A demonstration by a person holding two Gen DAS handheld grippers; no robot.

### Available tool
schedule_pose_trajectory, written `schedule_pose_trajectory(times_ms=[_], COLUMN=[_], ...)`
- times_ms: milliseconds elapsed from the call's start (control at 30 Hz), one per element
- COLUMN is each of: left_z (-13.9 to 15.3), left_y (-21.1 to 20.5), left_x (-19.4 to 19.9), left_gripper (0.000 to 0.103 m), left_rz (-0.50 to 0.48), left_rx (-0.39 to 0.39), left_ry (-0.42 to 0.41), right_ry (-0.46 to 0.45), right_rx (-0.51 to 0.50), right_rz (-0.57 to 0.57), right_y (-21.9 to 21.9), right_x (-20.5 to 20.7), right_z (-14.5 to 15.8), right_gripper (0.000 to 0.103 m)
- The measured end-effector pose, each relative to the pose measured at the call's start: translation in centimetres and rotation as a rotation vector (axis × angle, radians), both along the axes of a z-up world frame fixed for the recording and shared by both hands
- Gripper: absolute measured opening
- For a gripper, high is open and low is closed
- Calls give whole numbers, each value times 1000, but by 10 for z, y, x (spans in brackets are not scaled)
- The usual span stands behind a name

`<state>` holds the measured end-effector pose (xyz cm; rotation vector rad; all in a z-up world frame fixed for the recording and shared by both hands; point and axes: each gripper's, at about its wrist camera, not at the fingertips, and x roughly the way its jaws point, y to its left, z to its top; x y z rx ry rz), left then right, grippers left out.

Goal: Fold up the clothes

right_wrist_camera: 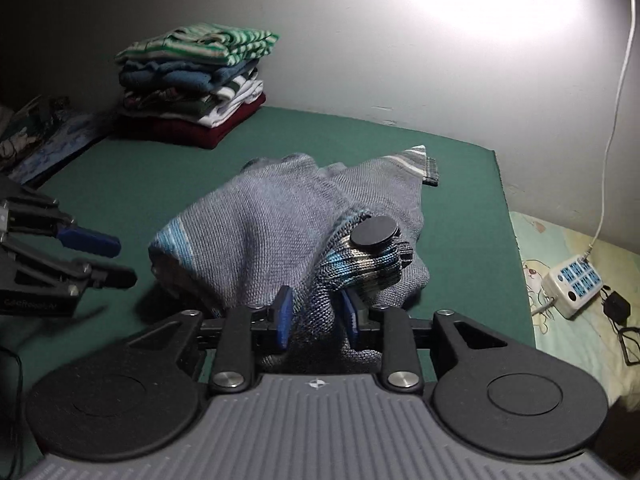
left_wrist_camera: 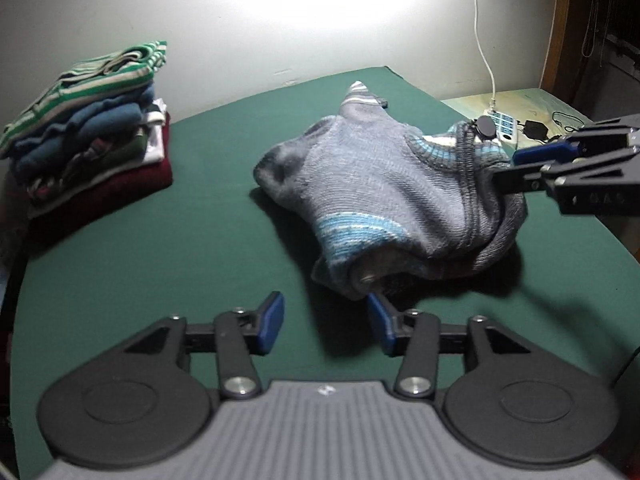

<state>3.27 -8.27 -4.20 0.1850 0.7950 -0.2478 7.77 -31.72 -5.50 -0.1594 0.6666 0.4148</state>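
Lying bunched: one grey sweater (left_wrist_camera: 384, 196); one folded stack (left_wrist_camera: 88, 128).

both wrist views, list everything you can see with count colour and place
sweater: one, grey with blue and white stripes, bunched mid-mat
clothes pile: one stack, green-striped top, blue, white, maroon bottom, far left by wall
mat: one, green, under everything
power strip: one, white and blue, right of mat
cable: one, white, up the wall
left gripper: blue fingers apart, nothing between
right gripper: sweater fabric between blue fingers
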Motion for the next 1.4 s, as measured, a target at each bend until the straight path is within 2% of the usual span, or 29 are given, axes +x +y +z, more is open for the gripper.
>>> schedule_pose_trajectory(times_ms=[33,67,100,133,200,233,267,333,433,467,533,600,700,833,1033,1233,1333,1400], left_z=[0,0,-2,-3,-4,-5,-6,-9,-15,-18,-22,-24,-20,-10,-1,3,1,-2], left_y=[4,9,14,18,24,27,29,32,40,44,52,57,58,55,53,66,68,66], left_x=[-3,-4,-6,-8,-15,-19,-23,-32,-39,-40,-40,-40,-43,-50,-58,-72,-79,-82], left_gripper=[64,70,73,77,79,84,89,93,94,95,96,96,96,98,98,98,98,98], left_rz=[12,26,43,57,66,67,65,57,62,68,81,85,90,89,169,299,342,356], left_rx=[8,14,17,15,1,-2,-3,5,6,4,-15,-38,-40,-64,-79,-109,-102,-108], left_ry=[-4,-6,-8,-13,-17,-18,-18,-19,-1,8,34,57,46,9,-5,11,28,43], right_ry=[-9,-20,-26,-31,-40,-45,-37,5,102,130,167,139,74,44,-16,48,113,107], right_rx=[23,41,33,9,-40,-64,-95,-145,-93,-52,52,72,43,77,84,91,84,95], right_rz=[-30,-60,-87,-112,-163,-188,-216,-271,-341,-361,-364,-353,-303,-214,72,307,366,408], right_y=[0,0,3,6,14,18,20,22,12,7,1,5,18,30,67,101,105,97], right_x=[2,4,8,13,22,27,31,37,40,39,33,24,13,3,-26,-35,-34,-37], right_z=[4,8,8,5,0,-3,-9,-24,-42,-46,-44,-36,-25,-12,8,-9,-21,-16], right_gripper=[52,59,72,75,75,75,75,75,74,71,18,16,14,12,11,11,18,19])
